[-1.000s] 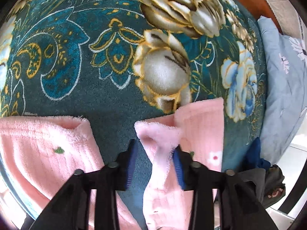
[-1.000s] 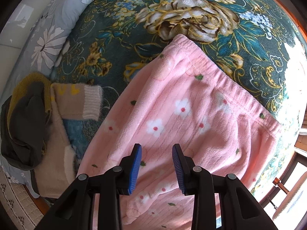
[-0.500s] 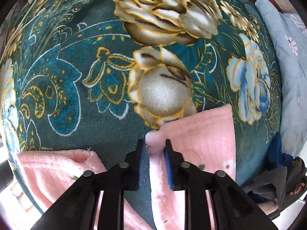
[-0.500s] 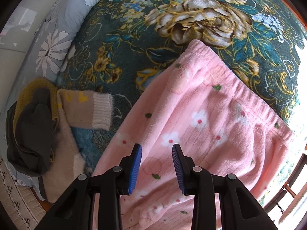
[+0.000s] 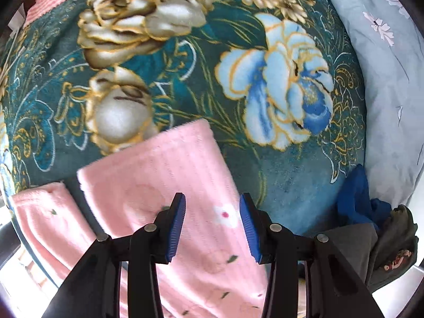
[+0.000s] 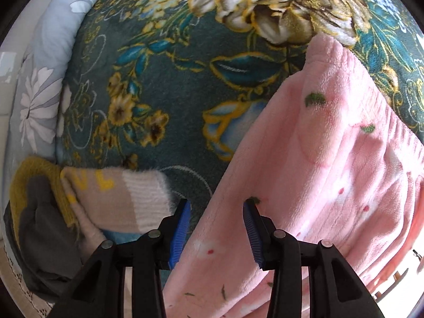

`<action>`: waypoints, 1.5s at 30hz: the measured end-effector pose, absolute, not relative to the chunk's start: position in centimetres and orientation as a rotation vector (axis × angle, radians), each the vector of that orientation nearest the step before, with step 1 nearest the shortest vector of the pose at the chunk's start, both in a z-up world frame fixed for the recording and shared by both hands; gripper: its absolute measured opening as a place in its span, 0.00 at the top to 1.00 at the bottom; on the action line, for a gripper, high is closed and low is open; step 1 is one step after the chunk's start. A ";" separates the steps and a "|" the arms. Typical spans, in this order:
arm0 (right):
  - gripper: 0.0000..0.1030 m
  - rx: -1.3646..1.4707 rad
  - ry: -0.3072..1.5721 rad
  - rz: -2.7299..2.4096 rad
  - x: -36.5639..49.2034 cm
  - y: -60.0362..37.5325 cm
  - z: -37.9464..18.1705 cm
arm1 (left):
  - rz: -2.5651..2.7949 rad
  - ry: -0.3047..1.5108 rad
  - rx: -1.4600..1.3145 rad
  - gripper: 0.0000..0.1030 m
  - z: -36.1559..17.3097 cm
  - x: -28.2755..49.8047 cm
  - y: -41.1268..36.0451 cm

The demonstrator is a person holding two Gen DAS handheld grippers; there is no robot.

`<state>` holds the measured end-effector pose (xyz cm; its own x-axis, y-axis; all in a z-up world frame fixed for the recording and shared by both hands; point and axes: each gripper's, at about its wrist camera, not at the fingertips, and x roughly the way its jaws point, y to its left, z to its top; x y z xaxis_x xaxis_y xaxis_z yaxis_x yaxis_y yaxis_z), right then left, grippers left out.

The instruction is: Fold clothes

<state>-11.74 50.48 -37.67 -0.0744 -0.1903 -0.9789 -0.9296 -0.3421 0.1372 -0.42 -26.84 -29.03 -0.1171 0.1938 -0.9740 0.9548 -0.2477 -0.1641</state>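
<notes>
The pink fleece pyjama trousers (image 5: 169, 175) lay spread on the bed, soft and dotted with small white flowers and green leaves, their two leg ends side by side in the left wrist view and the gathered waistband (image 6: 352, 79) stretching away up to the right in the right wrist view. The left gripper (image 5: 212, 228) hung over the nearer leg, its blue-padded fingers (image 5: 176, 228) spread wide with nothing caught between them. The right gripper (image 6: 216, 230) hovered at the left edge of the trousers, its jaws likewise wide apart and empty. Beneath it all stretched a dark teal plush blanket (image 5: 185, 84) patterned with large cream and blue flowers edged in gold. Just beside the trousers on the right gripper's left lay a heap of other clothes: a beige knit sweater with a white cuff (image 6: 127, 198) and a grey garment trimmed in mustard yellow (image 6: 34, 212). A blue garment (image 5: 352, 198) showed in the left wrist view. A pale blue floral pillow (image 5: 389, 79) bordered the blanket.
</notes>
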 end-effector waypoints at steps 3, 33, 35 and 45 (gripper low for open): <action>0.56 -1.533 1.192 1.418 -11.9 51.8 -38.0 | -1.381 1.271 1.548 0.58 -30.8 -2.6 -26.4; 0.94 -1.484 1.289 1.479 -12.3 53.0 -34.9 | -1.246 0.990 1.684 0.96 -30.3 -3.3 -29.8; 0.95 -1.467 1.324 1.527 -12.3 52.8 -32.9 | -1.348 1.056 1.646 0.96 -27.9 -2.9 -30.5; 0.95 -1.295 1.512 1.804 -3.0 57.1 -21.8 | -1.746 1.214 1.471 0.96 -19.2 2.1 -28.6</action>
<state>-3.03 57.12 -21.80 -0.4571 -0.2201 -0.8618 -0.8100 -0.2971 0.5055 2.06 -28.61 -19.20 -0.2505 0.1375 -0.9583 0.8504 -0.4419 -0.2857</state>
